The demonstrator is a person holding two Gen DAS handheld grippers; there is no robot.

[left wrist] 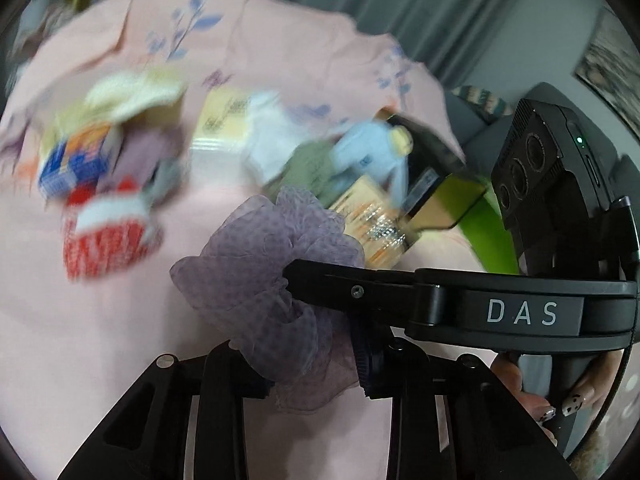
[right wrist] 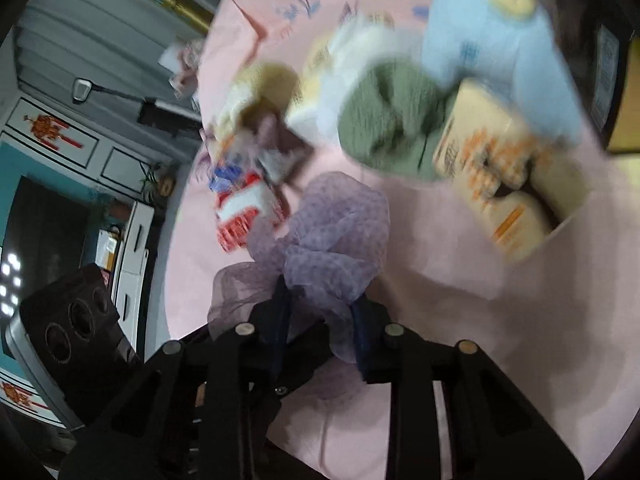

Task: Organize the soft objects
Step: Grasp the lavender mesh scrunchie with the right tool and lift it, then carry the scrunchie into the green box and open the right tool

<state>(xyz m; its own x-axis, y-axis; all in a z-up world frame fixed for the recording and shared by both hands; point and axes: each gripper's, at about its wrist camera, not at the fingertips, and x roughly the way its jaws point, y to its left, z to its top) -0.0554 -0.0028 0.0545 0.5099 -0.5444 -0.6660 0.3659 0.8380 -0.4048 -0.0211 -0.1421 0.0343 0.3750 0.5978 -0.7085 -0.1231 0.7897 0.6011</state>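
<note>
On the pink cloth (left wrist: 100,340), a cream cardboard box (right wrist: 496,184) lies open with pale rolls inside, though blur hides their details; a blue soft toy (right wrist: 496,52) and a green knitted piece (right wrist: 392,120) rest against it. The purple scrunchie (left wrist: 276,264) sits just above the cloth in the foreground, pinched on two sides: the left gripper (left wrist: 308,364) is closed on its lower part and the right gripper (right wrist: 320,316) is closed on its near edge. It is a ruffled, sheer, dotted ring bunched unevenly, so no clear long axis shows.
</note>
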